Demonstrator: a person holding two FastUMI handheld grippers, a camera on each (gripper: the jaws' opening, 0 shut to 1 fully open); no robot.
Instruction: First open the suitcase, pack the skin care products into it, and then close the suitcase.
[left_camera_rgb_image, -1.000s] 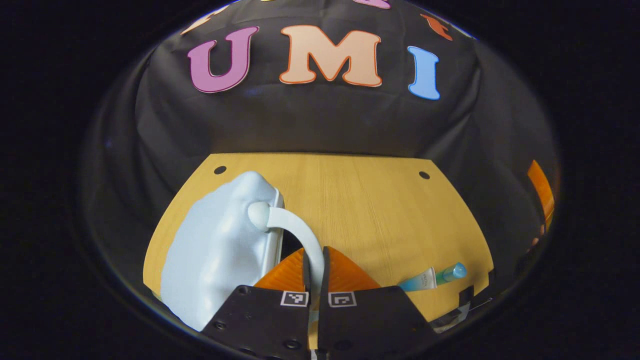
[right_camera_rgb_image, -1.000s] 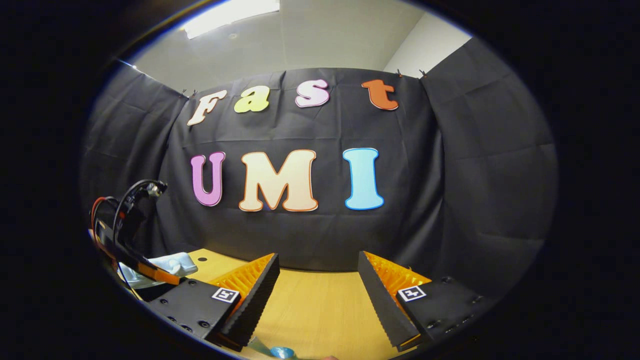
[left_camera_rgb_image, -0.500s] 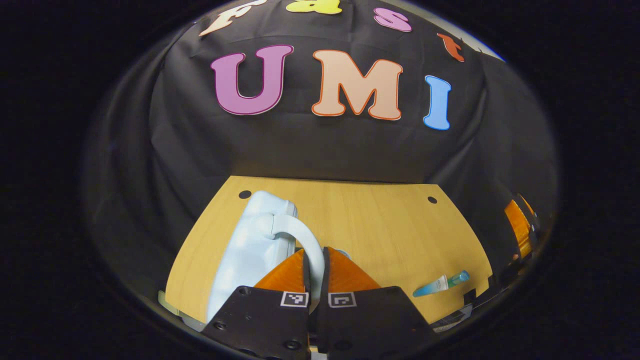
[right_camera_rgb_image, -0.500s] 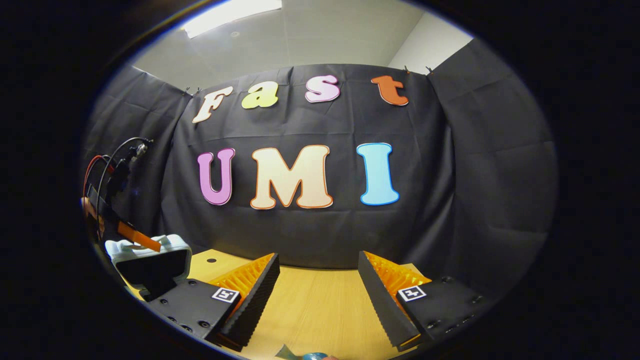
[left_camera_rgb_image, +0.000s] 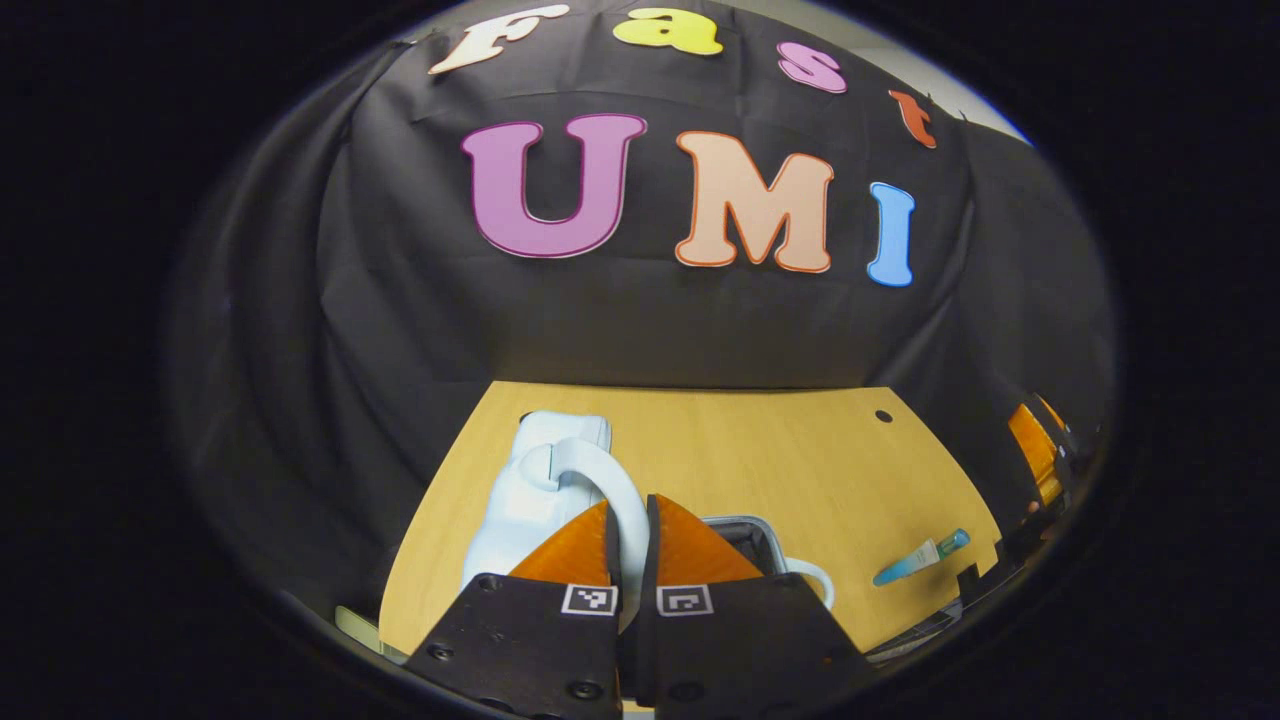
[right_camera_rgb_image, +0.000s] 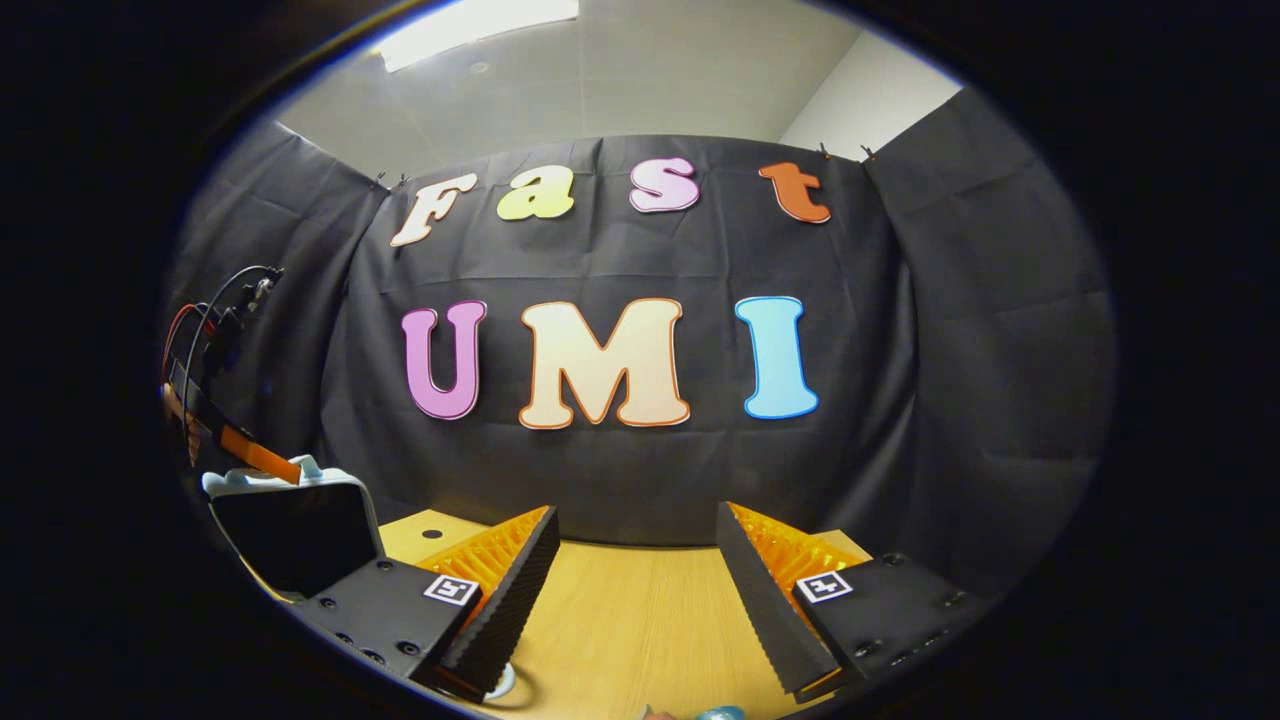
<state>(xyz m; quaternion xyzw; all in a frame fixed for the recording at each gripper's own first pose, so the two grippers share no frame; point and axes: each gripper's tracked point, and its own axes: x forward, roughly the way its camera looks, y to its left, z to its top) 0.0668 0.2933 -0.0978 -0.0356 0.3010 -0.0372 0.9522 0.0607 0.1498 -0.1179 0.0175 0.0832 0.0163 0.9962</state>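
Suitcase (left_camera_rgb_image: 535, 480), pale blue, is seen on the left part of the wooden table (left_camera_rgb_image: 760, 450), its lid raised upright with the dark inside (right_camera_rgb_image: 290, 535) turned toward the right gripper view. The lid's curved handle (left_camera_rgb_image: 610, 490) is clamped between the two fingers of the left gripper (left_camera_rgb_image: 630, 530). A small blue-green tube (left_camera_rgb_image: 920, 560) lies well apart, near the table's right edge. The right gripper (right_camera_rgb_image: 635, 570) is held above the table with its fingers spread wide, nothing between them.
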